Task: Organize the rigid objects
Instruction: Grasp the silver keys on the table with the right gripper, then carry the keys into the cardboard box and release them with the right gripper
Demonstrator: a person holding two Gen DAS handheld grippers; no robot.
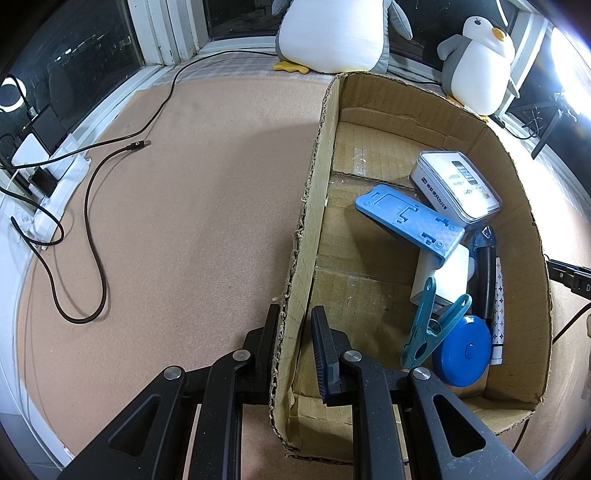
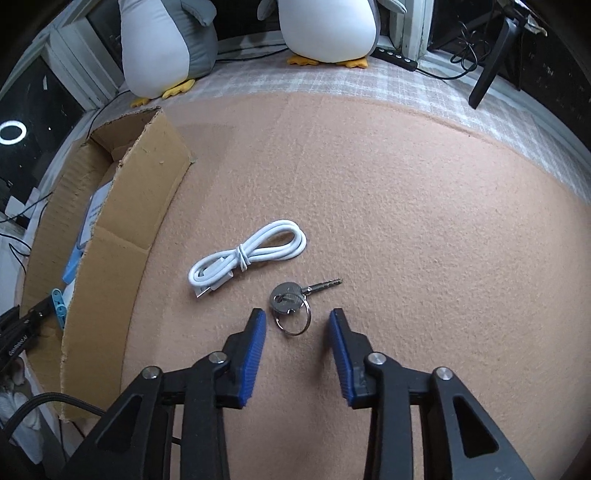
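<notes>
My left gripper (image 1: 295, 317) straddles the left wall of the cardboard box (image 1: 306, 206), one finger outside and one inside, shut on that wall. In the box lie a white tin (image 1: 456, 186), a blue plastic stand (image 1: 410, 221), a teal clothes peg (image 1: 430, 325), a blue round tape measure (image 1: 463, 350) and a black-handled tool (image 1: 485, 273). My right gripper (image 2: 297, 317) is open and empty over the tan mat, its fingers either side of a silver key on a ring (image 2: 291, 299). A coiled white cable (image 2: 247, 256) lies just beyond the key.
The box also shows at the left of the right wrist view (image 2: 122, 236). Two plush penguins (image 1: 332, 33) (image 1: 476, 62) stand at the window. A black cable (image 1: 92, 221) loops on the mat near a white power strip (image 1: 55, 184). A black stand (image 2: 491, 70) is far right.
</notes>
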